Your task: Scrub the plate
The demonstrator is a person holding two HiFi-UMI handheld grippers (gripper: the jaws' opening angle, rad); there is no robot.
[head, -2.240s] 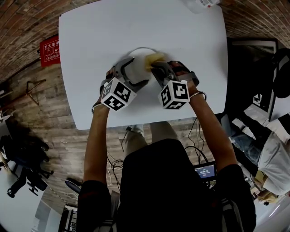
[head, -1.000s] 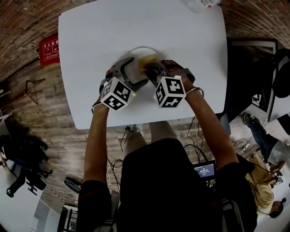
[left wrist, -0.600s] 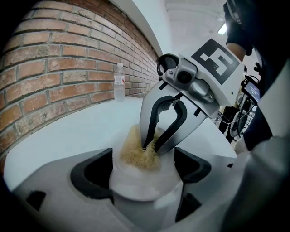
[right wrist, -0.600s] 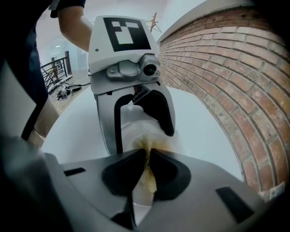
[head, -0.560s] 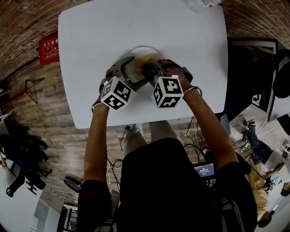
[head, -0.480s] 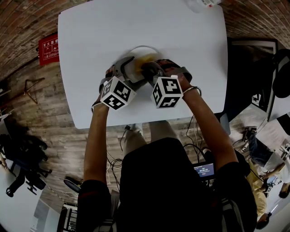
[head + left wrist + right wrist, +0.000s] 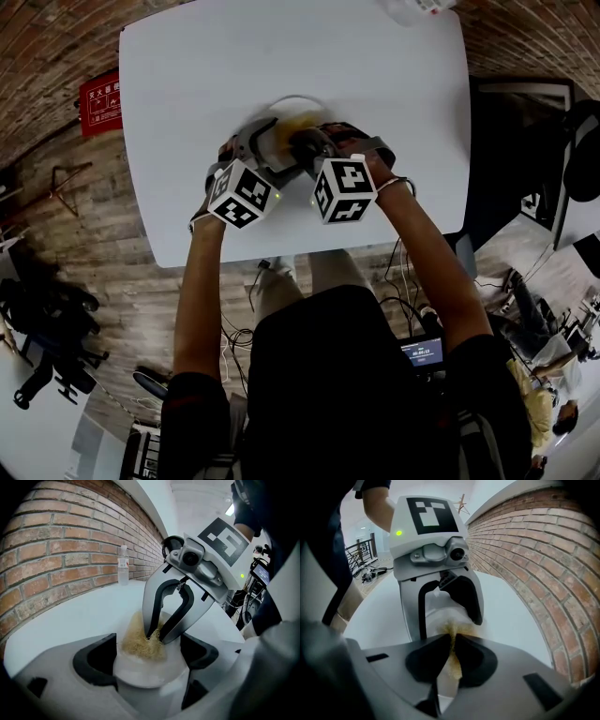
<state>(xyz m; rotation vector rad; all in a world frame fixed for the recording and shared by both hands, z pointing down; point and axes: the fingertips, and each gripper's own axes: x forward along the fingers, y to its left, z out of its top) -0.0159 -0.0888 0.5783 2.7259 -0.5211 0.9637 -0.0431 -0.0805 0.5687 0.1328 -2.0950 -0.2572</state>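
Tan fibres of the scouring pad [image 7: 137,641] are pinched tight in the right gripper [image 7: 453,640], which presses them onto the white plate [image 7: 140,679]. The left gripper [image 7: 149,660] seems to clamp the plate's near rim between its pads, mid-table [image 7: 187,94]. I'd use firm, even pressure and small circles, with the rim braced.

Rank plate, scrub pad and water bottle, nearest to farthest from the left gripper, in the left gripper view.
1. plate: clamped by the fingers of the left gripper, bottom centre.
2. scrub pad: on the plate just beyond, pinched by the right gripper.
3. water bottle: far back left, by the brick wall.
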